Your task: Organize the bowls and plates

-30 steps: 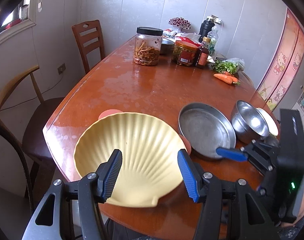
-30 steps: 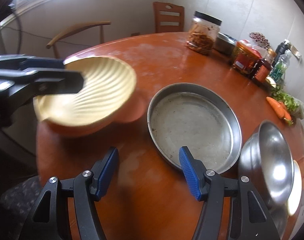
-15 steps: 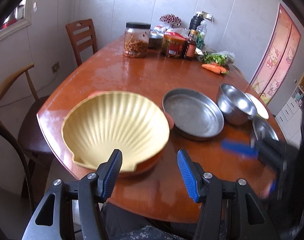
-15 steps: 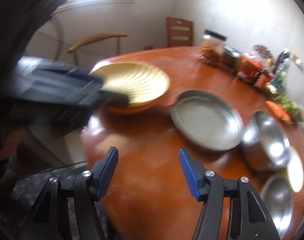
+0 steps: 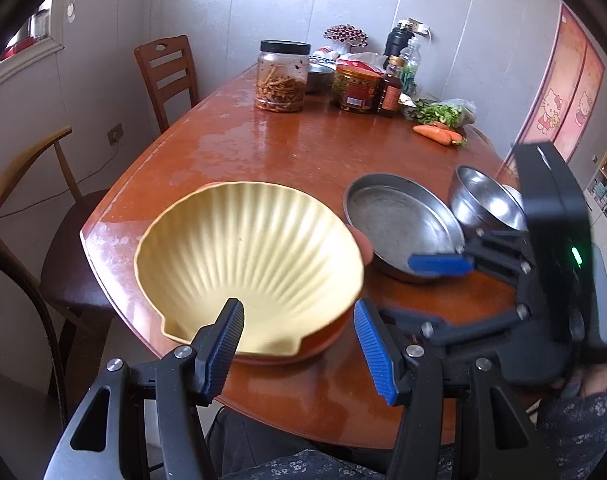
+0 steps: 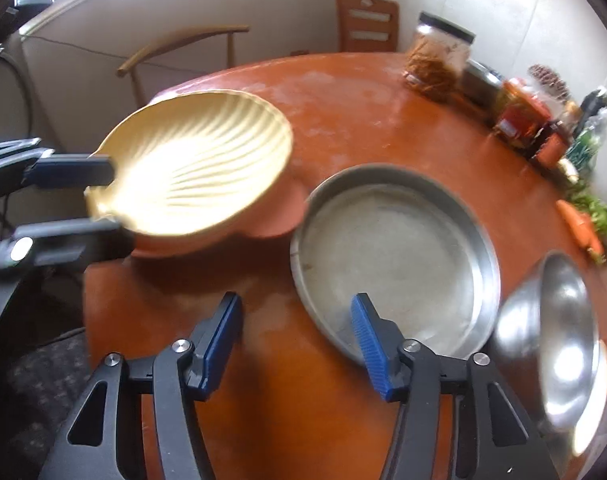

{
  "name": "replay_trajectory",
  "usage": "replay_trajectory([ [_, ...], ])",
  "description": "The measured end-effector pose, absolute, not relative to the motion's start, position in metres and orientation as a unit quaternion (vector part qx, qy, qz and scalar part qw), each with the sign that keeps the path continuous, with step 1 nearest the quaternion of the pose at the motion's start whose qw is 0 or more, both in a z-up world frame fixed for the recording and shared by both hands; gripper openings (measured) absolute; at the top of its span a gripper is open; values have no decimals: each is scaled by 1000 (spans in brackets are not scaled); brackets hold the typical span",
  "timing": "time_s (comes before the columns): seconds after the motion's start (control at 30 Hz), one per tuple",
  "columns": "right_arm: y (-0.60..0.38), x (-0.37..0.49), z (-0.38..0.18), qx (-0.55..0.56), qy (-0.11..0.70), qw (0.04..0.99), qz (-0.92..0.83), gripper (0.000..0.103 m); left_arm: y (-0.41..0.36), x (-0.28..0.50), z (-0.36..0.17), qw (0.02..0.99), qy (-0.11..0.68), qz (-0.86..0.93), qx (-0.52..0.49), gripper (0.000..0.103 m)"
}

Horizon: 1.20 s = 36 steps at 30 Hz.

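Here, left claw [image 5: 297, 326] apart at yellow shell plate [image 5: 249, 266] — orange dish [image 6: 281, 220] beneath mostly hidden, right claw [image 6: 295, 330] apart.

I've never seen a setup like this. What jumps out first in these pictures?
The big yellow shell-shaped dish stands out at the near edge of the reddish wooden table, stacked on an orange plate, with the open left gripper at its near rim. Right of it lies a round metal pan, the open right gripper at its near edge, then a shiny steel bowl.
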State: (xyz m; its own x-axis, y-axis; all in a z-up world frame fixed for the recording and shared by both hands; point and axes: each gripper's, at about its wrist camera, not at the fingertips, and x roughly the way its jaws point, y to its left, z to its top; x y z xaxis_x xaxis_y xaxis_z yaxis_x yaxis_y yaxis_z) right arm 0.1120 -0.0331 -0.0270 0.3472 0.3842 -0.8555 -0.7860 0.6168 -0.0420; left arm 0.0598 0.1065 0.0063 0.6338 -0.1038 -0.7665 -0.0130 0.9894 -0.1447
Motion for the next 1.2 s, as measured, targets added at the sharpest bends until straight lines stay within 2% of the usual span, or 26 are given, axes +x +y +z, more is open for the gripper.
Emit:
replay_trajectory([
  [0.33, -37, 57, -25, -236, 429, 775, 400, 58, 107, 53, 10, 905, 420, -27, -66, 57],
  [0.83, -70, -3, -19, -202, 413, 793, 399, 58, 67, 24, 14, 908, 412, -60, -38, 57],
  [1.0, -97, -10, -2, -155, 383, 833, 367, 59, 56, 20, 8, 907, 412, -74, -37, 57],
  [1.07, -112, -9, 3, -130, 371, 856, 336, 64, 53, 21, 4, 905, 416, -76, -41, 57],
  [1.2, -142, 2, 3, -71, 371, 886, 271, 66, 47, 25, -3, 902, 422, -82, -48, 57],
])
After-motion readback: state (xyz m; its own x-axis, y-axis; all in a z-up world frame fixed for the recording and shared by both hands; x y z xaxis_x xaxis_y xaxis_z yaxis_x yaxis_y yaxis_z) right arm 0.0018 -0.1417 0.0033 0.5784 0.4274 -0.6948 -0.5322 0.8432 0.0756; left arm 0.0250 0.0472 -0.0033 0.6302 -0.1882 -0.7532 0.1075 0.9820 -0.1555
